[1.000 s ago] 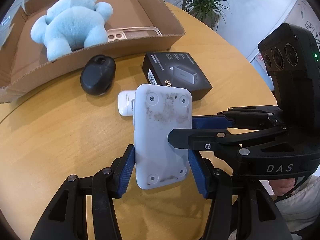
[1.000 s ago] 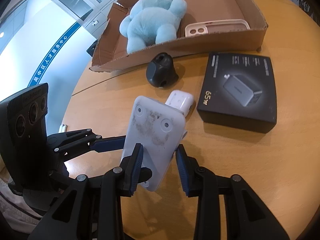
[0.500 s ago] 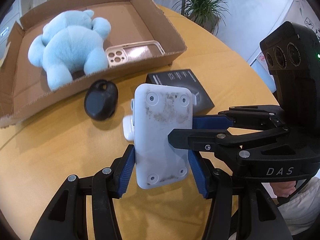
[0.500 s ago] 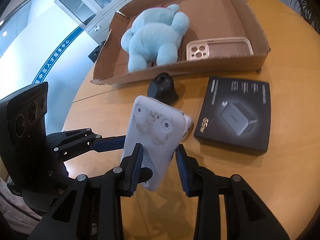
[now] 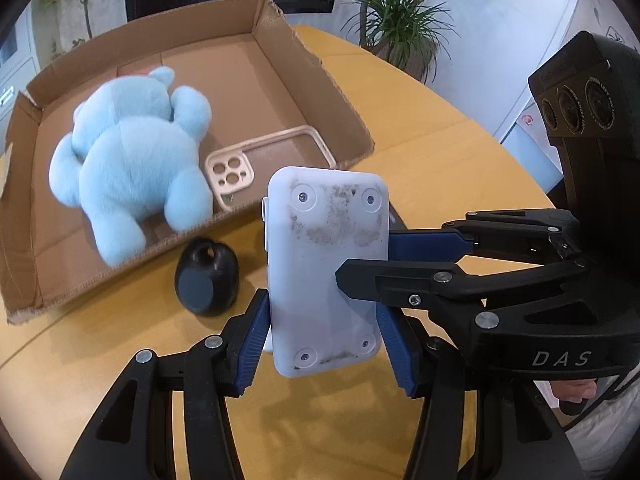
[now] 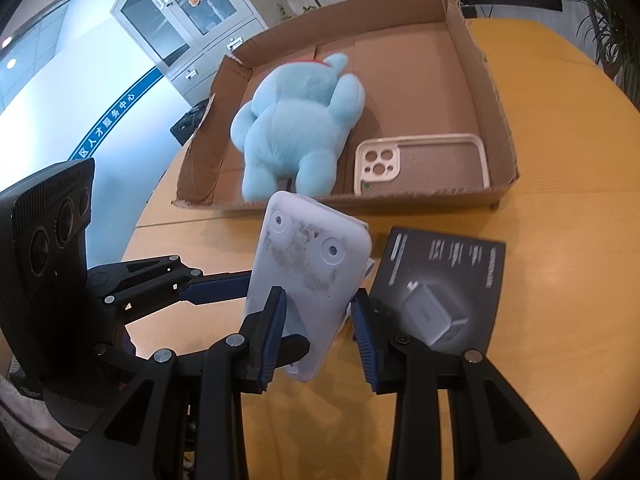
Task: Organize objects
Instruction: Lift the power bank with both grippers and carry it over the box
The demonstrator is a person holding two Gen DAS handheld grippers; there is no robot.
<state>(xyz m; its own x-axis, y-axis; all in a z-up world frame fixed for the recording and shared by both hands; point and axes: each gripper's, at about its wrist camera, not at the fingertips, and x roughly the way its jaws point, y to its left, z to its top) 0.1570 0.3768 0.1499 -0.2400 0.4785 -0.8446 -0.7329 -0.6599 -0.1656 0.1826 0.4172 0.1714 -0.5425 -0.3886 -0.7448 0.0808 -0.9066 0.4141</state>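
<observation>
Ideally, with both the left gripper (image 5: 324,340) and right gripper (image 6: 320,332) clamped on the white device (image 5: 326,264), carry it level over the cardboard box (image 5: 320,68) wall, clear of the plush toy (image 5: 132,164).

White device (image 5: 326,268): matt plastic w/ grey smudges & recessed screws; plush toy (image 5: 132,168) fuzzy blue cloth; box (image 5: 256,20) raw corrugated cardboard, torn edges; table (image 5: 420,152) smooth wood-look; charger box (image 6: 440,288) matt black card; gripper pads (image 5: 251,344) ribbed blue.

Each black hand-held gripper (image 5: 324,344) has ribbed blue pads (image 5: 250,344), silver screws and white "DAS" lettering.
</observation>
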